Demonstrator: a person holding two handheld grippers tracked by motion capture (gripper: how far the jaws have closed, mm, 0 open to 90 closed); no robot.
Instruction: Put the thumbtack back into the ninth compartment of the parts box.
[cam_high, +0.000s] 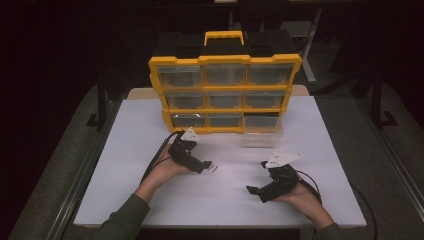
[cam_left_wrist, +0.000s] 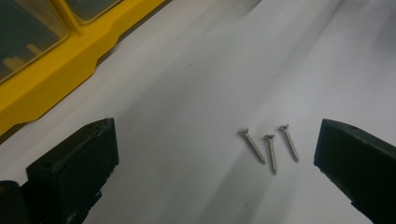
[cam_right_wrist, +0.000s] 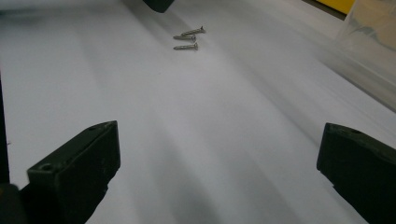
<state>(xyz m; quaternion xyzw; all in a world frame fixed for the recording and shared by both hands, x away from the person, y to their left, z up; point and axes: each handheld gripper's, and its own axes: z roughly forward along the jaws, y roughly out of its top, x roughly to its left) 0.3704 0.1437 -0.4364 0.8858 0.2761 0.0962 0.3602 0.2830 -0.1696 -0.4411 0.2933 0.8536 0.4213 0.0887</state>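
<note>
Three small silver screws (cam_left_wrist: 270, 149) lie side by side on the white table, just ahead of my left gripper (cam_left_wrist: 217, 154), whose black jaws stand wide apart and hold nothing. In the high view the screws (cam_high: 214, 168) sit right at the tip of the left gripper (cam_high: 206, 165). My right gripper (cam_high: 252, 191) rests lower right on the table, pointing left. Its jaws are also wide apart and empty (cam_right_wrist: 219, 158), with the screws (cam_right_wrist: 187, 38) farther ahead of them.
A yellow parts organiser (cam_high: 225, 92) with clear drawers stands upright at the back of the table. One clear drawer (cam_high: 261, 135) is pulled out at its lower right and rests on the table. The table's front edge (cam_high: 220, 222) runs near my forearms.
</note>
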